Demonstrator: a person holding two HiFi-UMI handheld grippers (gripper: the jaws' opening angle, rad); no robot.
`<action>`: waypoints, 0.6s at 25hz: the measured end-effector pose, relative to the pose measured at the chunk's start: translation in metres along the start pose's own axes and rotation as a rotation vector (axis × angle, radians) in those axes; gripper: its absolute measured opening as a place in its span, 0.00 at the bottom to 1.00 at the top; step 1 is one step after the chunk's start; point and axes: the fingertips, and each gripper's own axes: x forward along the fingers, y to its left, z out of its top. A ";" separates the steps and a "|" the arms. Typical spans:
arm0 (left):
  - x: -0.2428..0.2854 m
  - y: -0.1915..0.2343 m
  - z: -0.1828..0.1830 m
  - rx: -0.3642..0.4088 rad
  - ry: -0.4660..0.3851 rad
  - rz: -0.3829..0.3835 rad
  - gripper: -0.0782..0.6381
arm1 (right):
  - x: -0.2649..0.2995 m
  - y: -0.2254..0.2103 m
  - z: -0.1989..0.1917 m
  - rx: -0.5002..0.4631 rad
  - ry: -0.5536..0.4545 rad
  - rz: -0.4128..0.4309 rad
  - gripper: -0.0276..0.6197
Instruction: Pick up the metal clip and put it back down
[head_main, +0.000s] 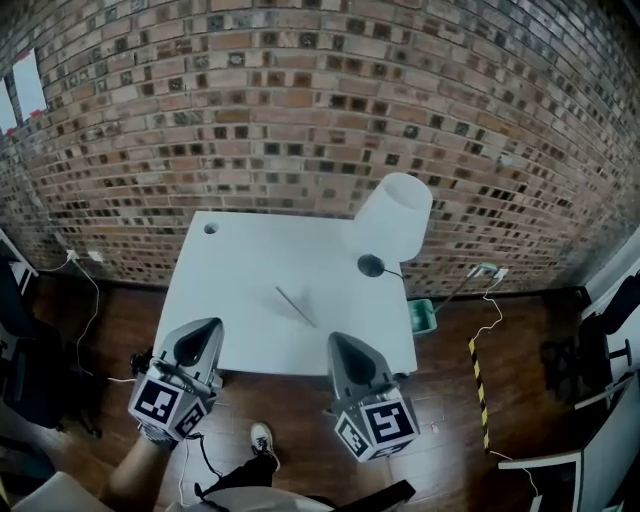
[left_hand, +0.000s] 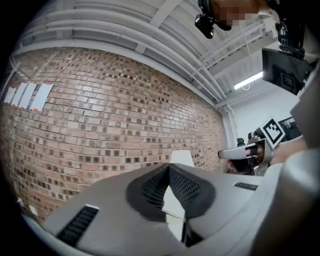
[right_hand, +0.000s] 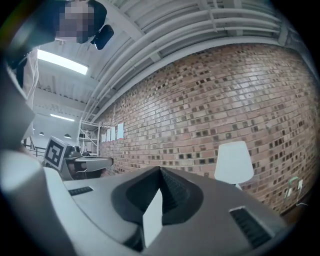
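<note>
Metal clip (head_main: 296, 306) lies on table (head_main: 240, 300), green bin (head_main: 422, 316) beside

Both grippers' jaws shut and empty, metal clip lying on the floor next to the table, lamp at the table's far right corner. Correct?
One error: the metal clip lies on the white table, near its middle, not on the floor; the head view shows it. The rest holds: left gripper and right gripper have jaws shut and empty, lamp at the far right corner.
</note>
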 end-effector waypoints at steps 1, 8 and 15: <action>-0.009 -0.013 0.001 0.001 0.002 -0.001 0.13 | -0.014 0.003 0.001 0.003 -0.005 0.004 0.01; -0.090 -0.128 0.000 0.038 -0.052 0.026 0.13 | -0.149 0.027 -0.008 -0.017 -0.005 0.059 0.01; -0.173 -0.233 -0.015 0.038 -0.024 0.030 0.13 | -0.267 0.056 -0.024 -0.022 0.018 0.079 0.01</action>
